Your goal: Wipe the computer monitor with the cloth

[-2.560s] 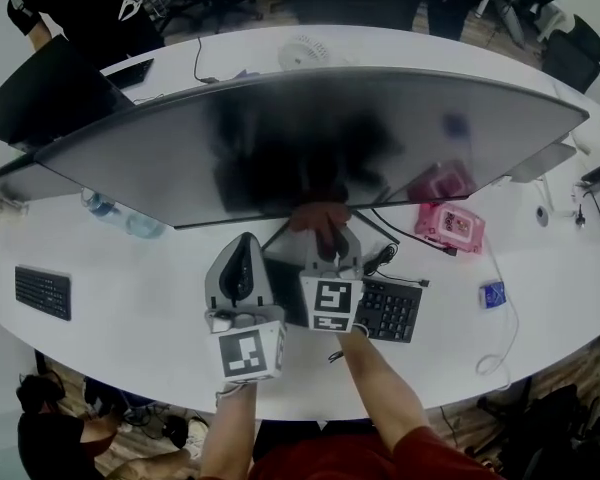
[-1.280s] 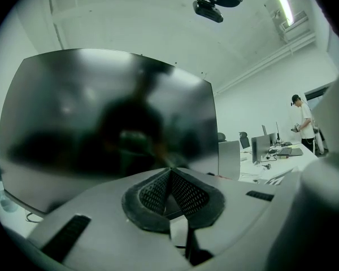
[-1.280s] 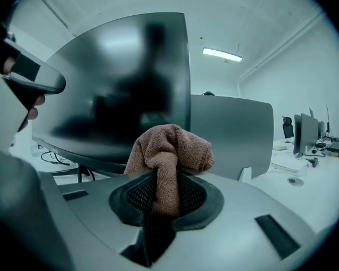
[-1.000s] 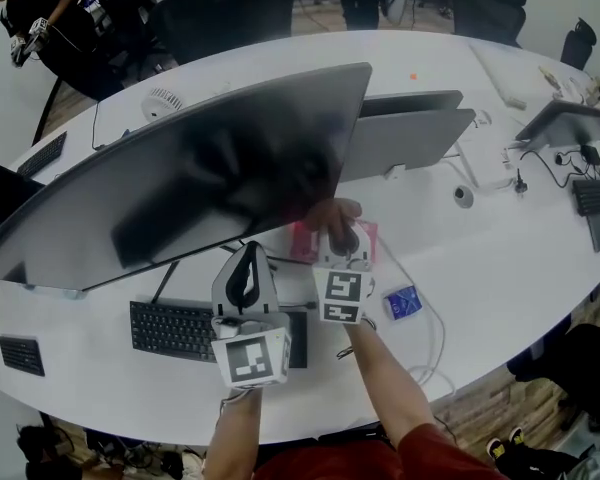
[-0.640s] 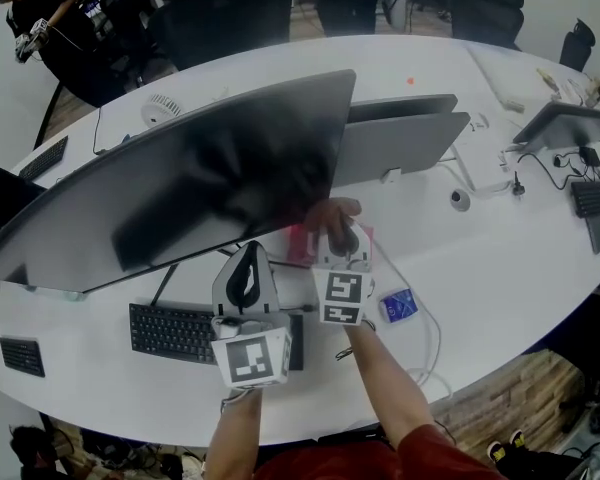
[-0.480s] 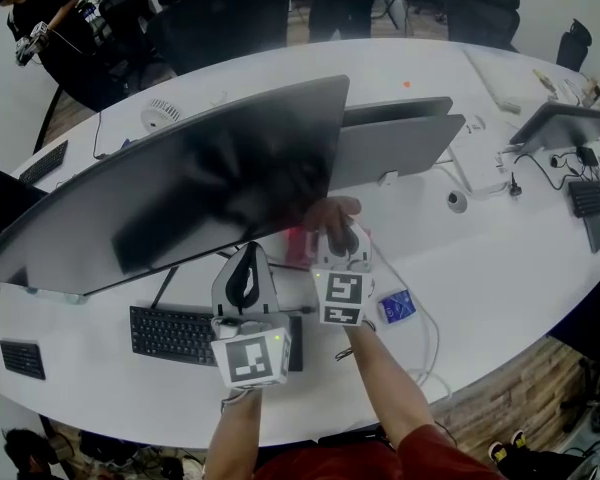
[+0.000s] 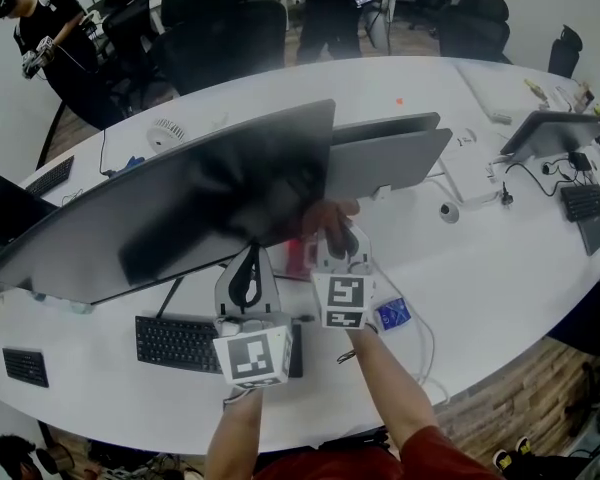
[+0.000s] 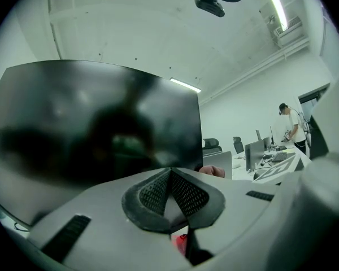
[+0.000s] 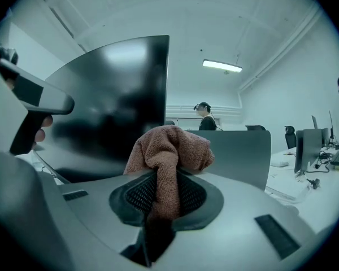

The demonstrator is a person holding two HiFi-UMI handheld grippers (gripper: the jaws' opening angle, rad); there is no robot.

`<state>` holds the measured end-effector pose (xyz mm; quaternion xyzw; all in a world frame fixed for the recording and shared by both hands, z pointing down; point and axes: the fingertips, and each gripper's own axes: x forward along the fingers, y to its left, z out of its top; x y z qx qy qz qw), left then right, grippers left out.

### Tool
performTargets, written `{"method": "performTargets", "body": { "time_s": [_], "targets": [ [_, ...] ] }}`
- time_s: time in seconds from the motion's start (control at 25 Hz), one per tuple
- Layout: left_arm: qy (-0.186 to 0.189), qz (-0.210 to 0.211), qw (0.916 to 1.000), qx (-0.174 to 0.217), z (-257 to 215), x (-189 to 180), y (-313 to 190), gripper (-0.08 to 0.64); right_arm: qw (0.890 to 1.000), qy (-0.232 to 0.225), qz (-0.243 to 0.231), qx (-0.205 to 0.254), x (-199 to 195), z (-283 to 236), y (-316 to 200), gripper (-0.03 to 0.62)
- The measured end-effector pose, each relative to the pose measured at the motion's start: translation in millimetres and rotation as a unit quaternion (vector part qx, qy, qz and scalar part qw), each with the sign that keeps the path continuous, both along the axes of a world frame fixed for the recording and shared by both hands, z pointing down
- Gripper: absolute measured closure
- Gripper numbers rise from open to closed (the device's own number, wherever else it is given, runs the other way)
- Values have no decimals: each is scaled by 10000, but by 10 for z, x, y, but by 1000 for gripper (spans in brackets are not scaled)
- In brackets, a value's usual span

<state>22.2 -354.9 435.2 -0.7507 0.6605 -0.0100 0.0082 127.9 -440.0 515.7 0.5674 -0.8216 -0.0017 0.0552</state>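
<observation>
Now | my right gripper (image 9: 164, 193) fingers pinch the bunched pinkish-brown terry cloth (image 9: 169, 148), wad forward so I can wipe | cloth near the lower right corner of the wide dark curved monitor (image 7: 190, 203) | left gripper (image 8: 170, 188) fingers closed, empty.

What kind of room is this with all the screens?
Probably an office: a long white table holds a big monitor and a keyboard, with black office chairs behind it.

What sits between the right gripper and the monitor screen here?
Only the brown cloth, clamped in the right gripper and bunched ahead of its jaws toward the monitor. The right gripper view shows it; contact can't be confirmed.
</observation>
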Motion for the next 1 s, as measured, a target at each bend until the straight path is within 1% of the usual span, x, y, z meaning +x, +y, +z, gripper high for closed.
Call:
{"method": "performTargets", "body": {
  "time_s": [0.2, 0.36, 0.48, 0.76, 1.0],
  "targets": [
    [-35, 81, 9999, 82, -162, 42, -23, 537, 9996, 34, -57, 262, -20, -334, 13, 513],
    [44, 96, 9998, 160, -287, 77, -24, 537, 9988, 58, -123, 466, -25, -582, 14, 513],
    [-85, 112, 9997, 208, -339, 76, -11, 537, 9981, 92, -173, 578, -37, -742, 15, 512],
    [-135, 135, 9994, 300, -492, 76, 24, 537, 9956, 48, -219, 913, -39, -1192, 56, 512],
    [-121, 128, 9987, 479, -700, 61, 90, 537, 9921, 14, -264, 1227, -70, -1615, 110, 512]
  ]
}}
